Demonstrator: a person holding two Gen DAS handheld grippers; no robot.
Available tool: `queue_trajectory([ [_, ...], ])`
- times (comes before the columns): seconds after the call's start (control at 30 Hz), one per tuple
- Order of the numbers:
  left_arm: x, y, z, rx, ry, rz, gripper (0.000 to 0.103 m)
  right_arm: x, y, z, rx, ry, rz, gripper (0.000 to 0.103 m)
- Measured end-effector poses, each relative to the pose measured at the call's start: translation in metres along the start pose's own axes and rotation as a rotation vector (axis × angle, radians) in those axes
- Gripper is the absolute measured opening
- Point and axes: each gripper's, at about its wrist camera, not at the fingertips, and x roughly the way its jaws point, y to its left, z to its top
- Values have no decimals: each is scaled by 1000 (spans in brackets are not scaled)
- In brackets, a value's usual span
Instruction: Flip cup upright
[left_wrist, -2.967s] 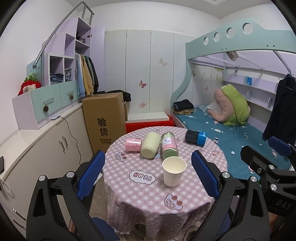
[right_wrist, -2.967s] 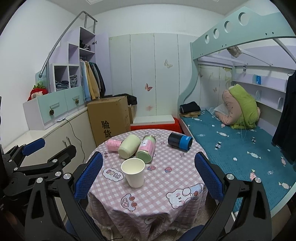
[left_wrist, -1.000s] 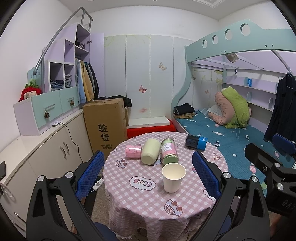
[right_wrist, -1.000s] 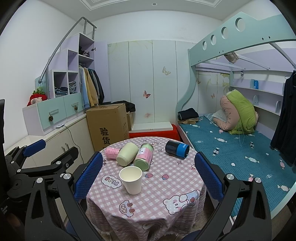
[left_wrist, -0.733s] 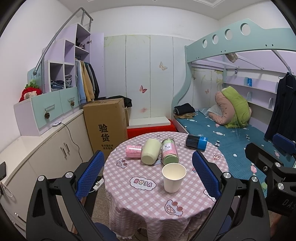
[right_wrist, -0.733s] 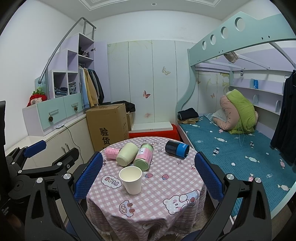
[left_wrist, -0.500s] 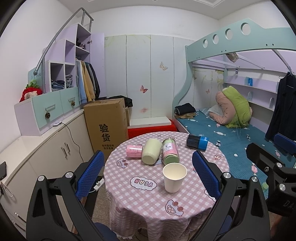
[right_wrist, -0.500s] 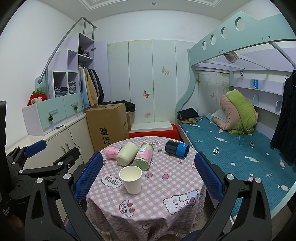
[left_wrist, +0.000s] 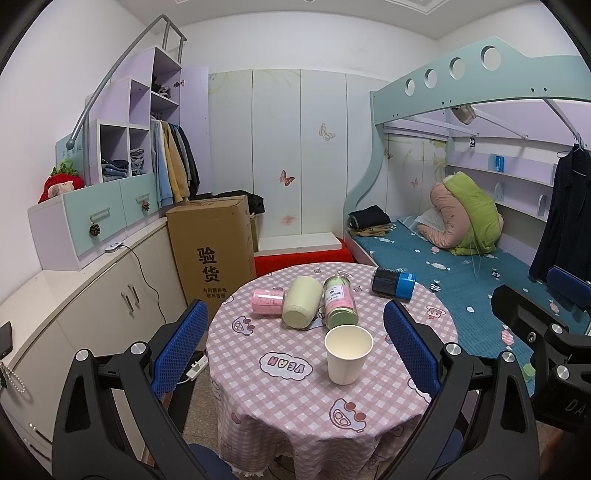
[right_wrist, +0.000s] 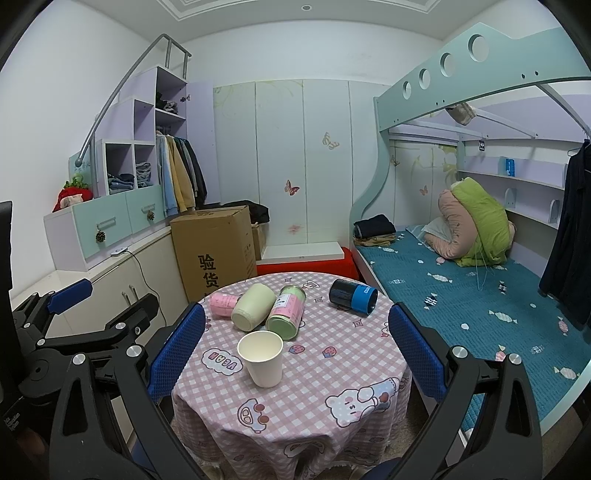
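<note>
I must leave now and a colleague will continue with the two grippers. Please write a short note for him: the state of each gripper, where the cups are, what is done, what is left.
Left gripper: open, holds nothing, back from the round table.
Right gripper: open, holds nothing, also back from the table.
White paper cup: upright, mouth up, near the front middle of the table.
Behind it, four lie on their sides: pink cup, pale green cup, green-lidded jar and, apart to the right, dark cup with blue band.
Done: the paper cup stands.
Left: if the lying ones count, none is upright yet.
</note>
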Motion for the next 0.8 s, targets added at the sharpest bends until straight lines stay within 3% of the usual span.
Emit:
queue_trajectory([
  [0.8,5,0,-1,9,1,5,96,1,-5,-4,4,3,-10,96],
])
